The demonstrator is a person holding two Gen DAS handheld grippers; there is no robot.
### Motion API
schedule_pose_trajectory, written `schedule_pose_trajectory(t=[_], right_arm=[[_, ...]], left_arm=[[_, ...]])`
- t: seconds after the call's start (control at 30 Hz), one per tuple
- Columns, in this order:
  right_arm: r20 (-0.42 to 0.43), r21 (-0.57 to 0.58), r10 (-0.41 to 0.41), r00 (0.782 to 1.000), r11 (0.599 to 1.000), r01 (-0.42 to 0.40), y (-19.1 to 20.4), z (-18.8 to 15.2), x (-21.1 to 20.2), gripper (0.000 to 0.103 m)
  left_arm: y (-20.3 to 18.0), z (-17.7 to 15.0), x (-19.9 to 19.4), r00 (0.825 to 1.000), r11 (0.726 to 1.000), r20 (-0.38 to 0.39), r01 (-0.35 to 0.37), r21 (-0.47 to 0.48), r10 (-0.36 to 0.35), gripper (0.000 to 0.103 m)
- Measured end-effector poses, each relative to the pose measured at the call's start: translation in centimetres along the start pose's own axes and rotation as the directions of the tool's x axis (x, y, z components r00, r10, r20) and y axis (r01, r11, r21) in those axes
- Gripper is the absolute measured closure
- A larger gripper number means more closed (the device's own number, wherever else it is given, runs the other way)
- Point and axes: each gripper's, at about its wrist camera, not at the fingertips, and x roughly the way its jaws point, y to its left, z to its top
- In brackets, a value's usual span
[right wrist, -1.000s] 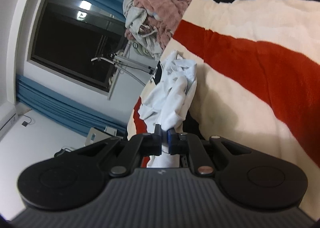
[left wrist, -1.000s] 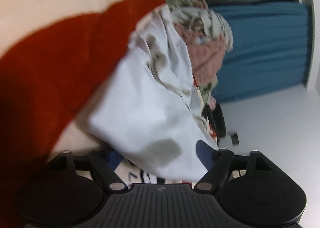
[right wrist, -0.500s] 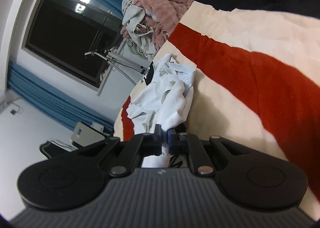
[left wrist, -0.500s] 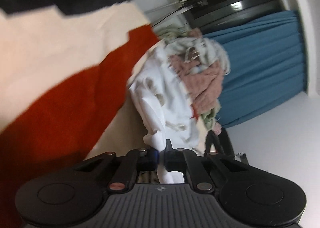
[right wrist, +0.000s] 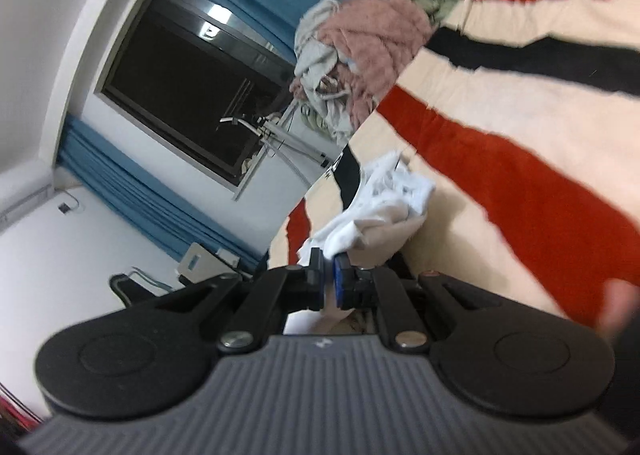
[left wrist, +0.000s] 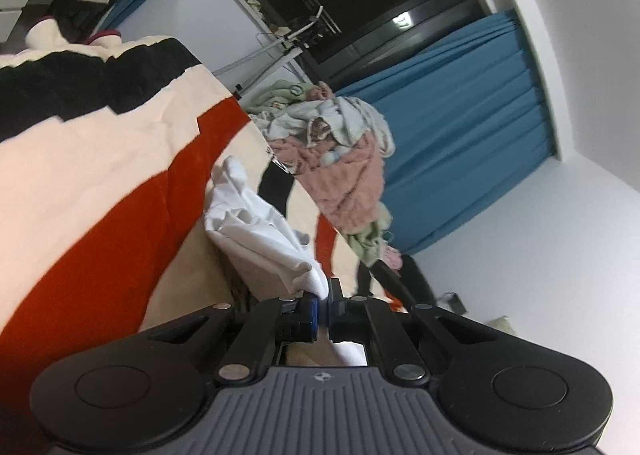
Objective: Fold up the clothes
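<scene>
A crumpled white garment point(left wrist: 256, 223) lies on the striped blanket point(left wrist: 100, 175) and stretches toward me. My left gripper point(left wrist: 324, 295) is shut on one edge of it, with white cloth bunched between the pads. In the right wrist view the same white garment point(right wrist: 384, 199) runs from the blanket point(right wrist: 540, 127) down to my right gripper point(right wrist: 328, 275), which is shut on another edge of it. Both views are rolled steeply to the side.
A heap of other clothes point(left wrist: 340, 159), pink and pale green, sits at the far end of the blanket point(right wrist: 360, 51). Behind it are blue curtains point(left wrist: 472, 107), a dark window point(right wrist: 192, 103) and a metal stand point(left wrist: 280, 47). A dark chair point(right wrist: 132, 287) stands on the floor.
The left gripper closed on the white garment's edge, then pulled back and rose with it. The right gripper, shut on the garment throughout, also drew back and rolled. The garment is now stretched out.
</scene>
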Motion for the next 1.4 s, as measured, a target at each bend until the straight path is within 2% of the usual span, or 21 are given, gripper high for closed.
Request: schedule_pose_trajectory(t=[0.2,0.4,0.5,0.63,0.8,0.9,1.0,1.1,1.4], right_arm=[[0.001,-0.062,-0.03,1.0,0.998,0.03,0.4,-1.2,-3.6,0.095],[0.014,-0.076,-0.028,1.0,0.997,0.029,1.5,-0.1,-1.9,0.095],[0.008,-0.042,-0.016,1.0,0.999,0.016,2.7,2.6,1.1,0.095],[0.015,-0.021,-0.023,1.0,1.0,0.023,4.6,6.2,6.6,0.095],[-0.007,-0.042,-0.096,0.995,0.995,0.096,4.9,9.0,15.9,0.095],[-0.054,-0.019,-0.136,0.989,0.991,0.135,2.4,9.6,21.0,0.095],[-0.111,0.069,-0.098,0.989,0.992,0.106,-1.4,9.7,24.7,0.095],[-0.127,0.085,-0.083,0.988,0.992,0.094,-3.5,9.2,26.3,0.095],[-0.154,0.018,-0.096,0.983,0.995,0.1,-5.3,9.0,30.4,0.092]], left_arm=[[0.6,-2.9,-3.6,0.999,1.0,-0.041,-0.015,-0.02,0.014,0.099],[0.2,-0.5,-1.9,0.998,0.995,-0.051,-0.025,-0.092,0.02,0.099],[-1.2,2.8,1.0,0.997,0.99,-0.074,-0.037,-0.136,0.027,0.099],[-3.9,7.9,6.3,0.996,0.996,-0.062,-0.065,-0.062,0.061,0.098],[-3.6,12.2,14.5,0.982,0.984,-0.063,-0.177,0.002,0.177,0.098],[-1.6,13.2,19.2,0.969,0.972,-0.076,-0.231,0.044,0.234,0.098],[1.4,13.5,22.2,0.966,0.971,-0.102,-0.236,0.03,0.238,0.098],[3.9,13.6,23.6,0.971,0.977,-0.115,-0.212,0.006,0.212,0.098],[6.3,13.6,28.4,0.964,0.967,-0.117,-0.227,0.12,0.24,0.097]])
